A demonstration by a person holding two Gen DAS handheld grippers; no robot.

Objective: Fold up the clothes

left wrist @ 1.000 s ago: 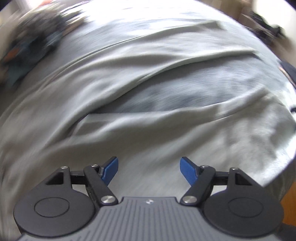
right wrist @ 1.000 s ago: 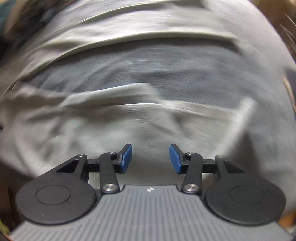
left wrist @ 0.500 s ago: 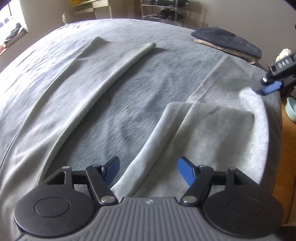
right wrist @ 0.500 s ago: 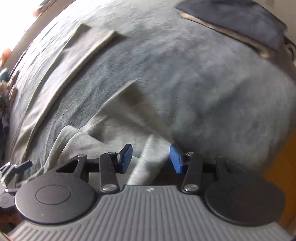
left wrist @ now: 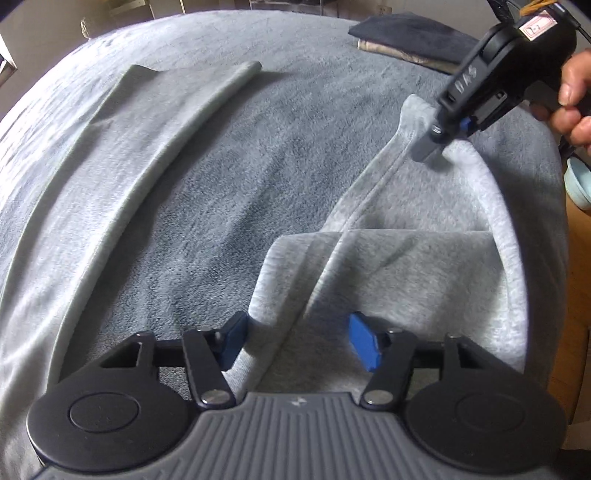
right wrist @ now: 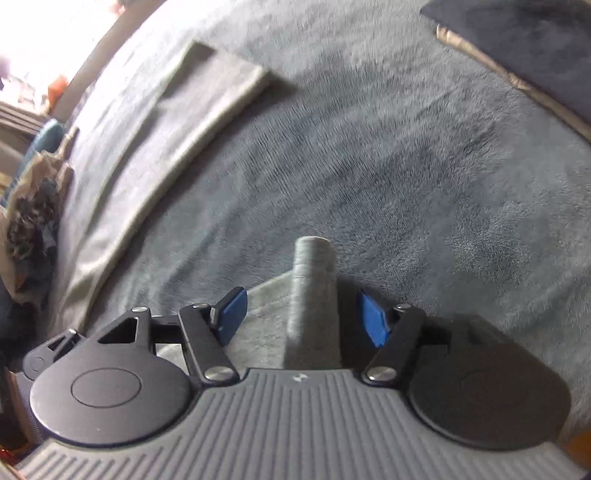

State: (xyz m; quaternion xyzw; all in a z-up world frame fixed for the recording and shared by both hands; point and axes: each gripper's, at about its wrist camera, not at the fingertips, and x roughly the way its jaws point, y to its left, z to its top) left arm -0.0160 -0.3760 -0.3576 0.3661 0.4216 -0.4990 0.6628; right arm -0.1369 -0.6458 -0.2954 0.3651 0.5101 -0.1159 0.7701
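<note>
Here, a grey garment (left wrist: 424, 258) lies partly folded at lower right on a grey blanket (left wrist: 258, 166). The left gripper (left wrist: 295, 339) is closing around a fold, pads not yet pressing. The right gripper (right wrist: 299, 317) is opening, a raised ridge of cloth loose between its pads. Best pinch both layers squarely before lifting. Only the left view shows a hand (left wrist: 576, 99) and a dark folded stack (left wrist: 406, 33) at upper right.

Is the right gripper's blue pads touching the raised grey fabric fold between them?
Apart. The right wrist view shows the fabric fold standing between the right gripper's opening jaws, with a clear gap on each side.
</note>
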